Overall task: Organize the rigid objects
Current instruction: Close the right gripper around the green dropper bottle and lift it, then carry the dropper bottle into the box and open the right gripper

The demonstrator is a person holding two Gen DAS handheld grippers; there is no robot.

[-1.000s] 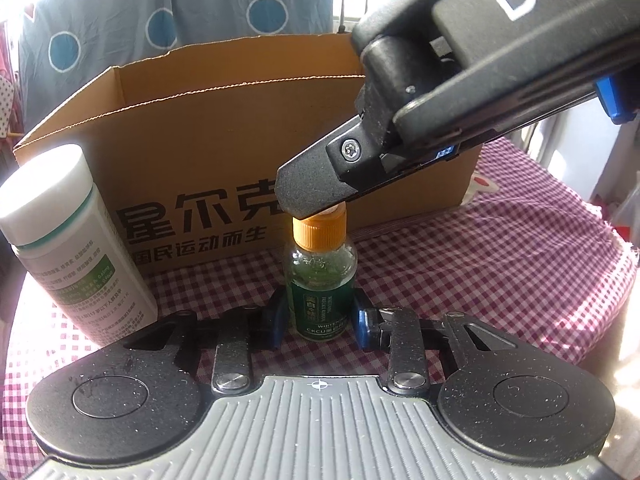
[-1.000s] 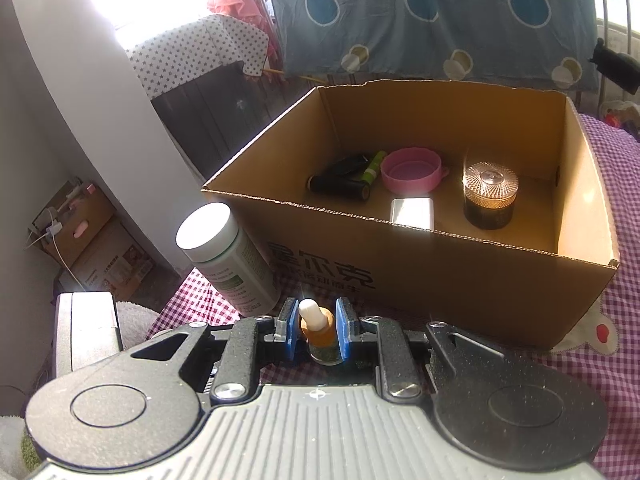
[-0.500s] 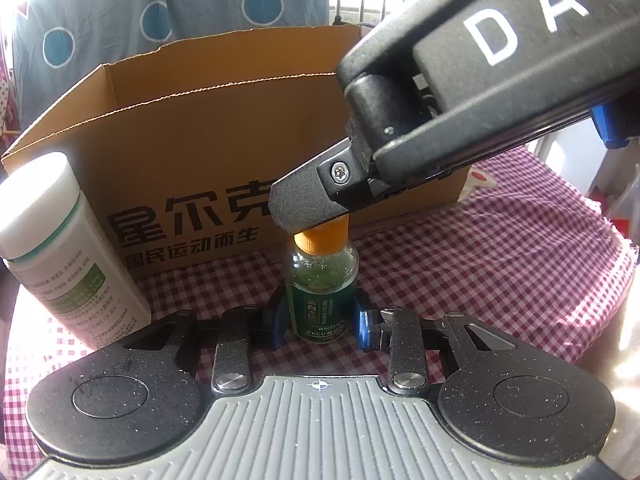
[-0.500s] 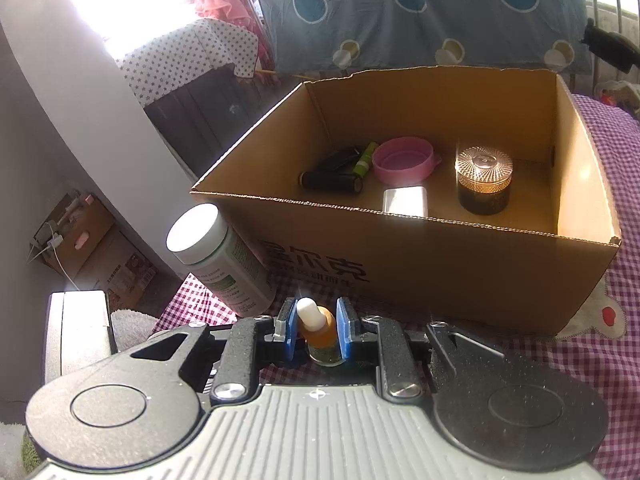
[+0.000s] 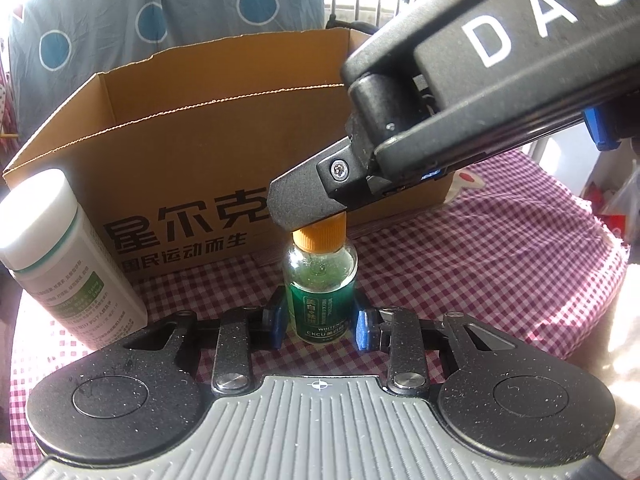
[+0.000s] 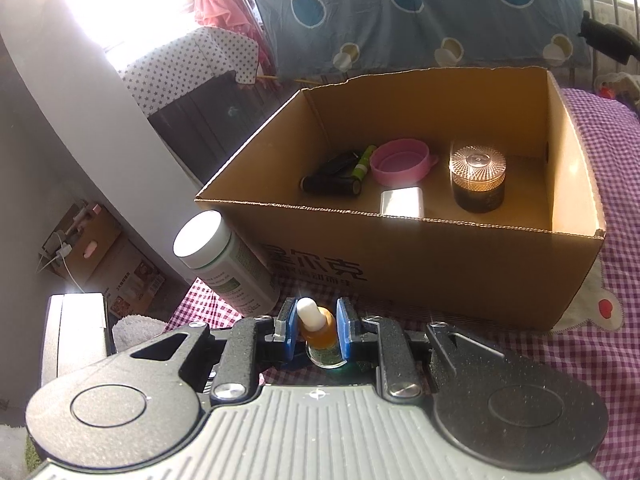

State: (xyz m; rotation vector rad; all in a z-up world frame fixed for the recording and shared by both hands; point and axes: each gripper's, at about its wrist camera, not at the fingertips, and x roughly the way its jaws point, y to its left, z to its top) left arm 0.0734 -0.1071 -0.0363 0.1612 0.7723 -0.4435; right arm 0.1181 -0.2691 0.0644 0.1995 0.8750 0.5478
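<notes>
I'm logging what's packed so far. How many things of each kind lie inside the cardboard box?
Inside the cardboard box:
Batteries: 3, though they overlap, so the count is unsure
Pink lid: 1
Dark jar: 1
Silver block: 1
Total: 6

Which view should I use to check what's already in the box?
Right wrist. It looks down into the open box, showing batteries, pink lid, a silver block and a dark jar. Left wrist shows only the box's printed front wall and rim; contents hidden.
</notes>
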